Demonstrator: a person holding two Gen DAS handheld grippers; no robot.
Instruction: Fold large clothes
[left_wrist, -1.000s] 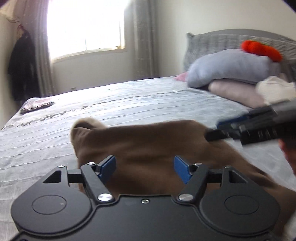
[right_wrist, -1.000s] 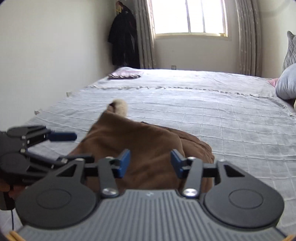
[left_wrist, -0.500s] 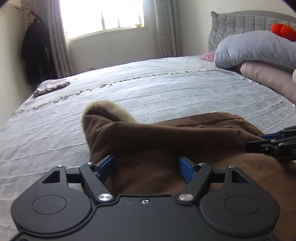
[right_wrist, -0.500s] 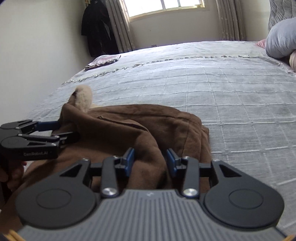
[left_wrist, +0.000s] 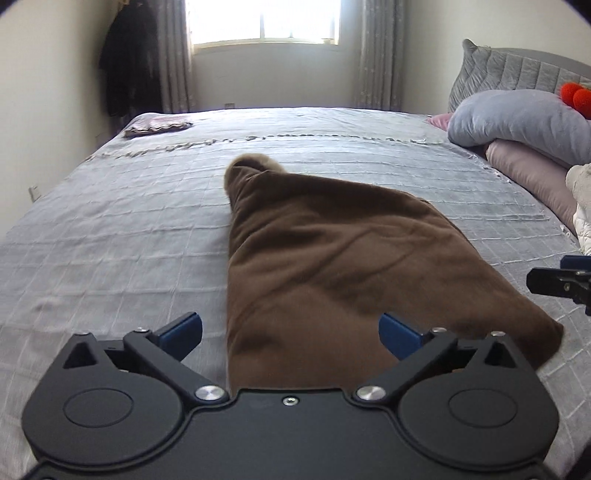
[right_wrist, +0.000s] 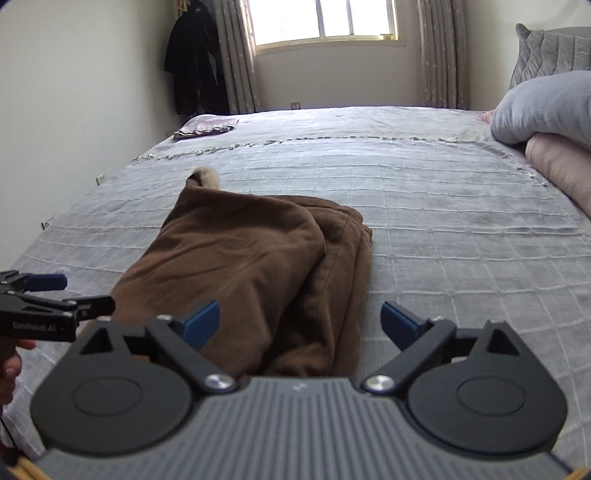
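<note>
Holding both pairs of tongs spread wide and empty, I hover just short of the near edge of the brown fleece garment with a pale fuzzy cuff (left_wrist: 332, 266). My left tongs (left_wrist: 290, 330) frame its near left corner without touching it; my right tongs (right_wrist: 301, 319) straddle the stacked layers at its near right side, also clear of the cloth.

Half a second ago both pairs were closed in on the fleece and carrying it; now they have let go and drawn back, and the garment lies flat on the grey quilted bedspread (left_wrist: 110, 236) as a folded wedge, cuff pointing toward the window. I judge this fold laid down, with perhaps one more fold or some tidying left, since the right edge shows loose overlapping layers.

The left edge runs straight and clean; the right edge is thicker and ragged. Bare bedspread surrounds the garment on every side, wide to the left and beyond. The grey and pink pillows (left_wrist: 517, 129) sit well apart at the right, and a small folded patterned cloth (right_wrist: 207, 127) lies at the far corner.
</note>
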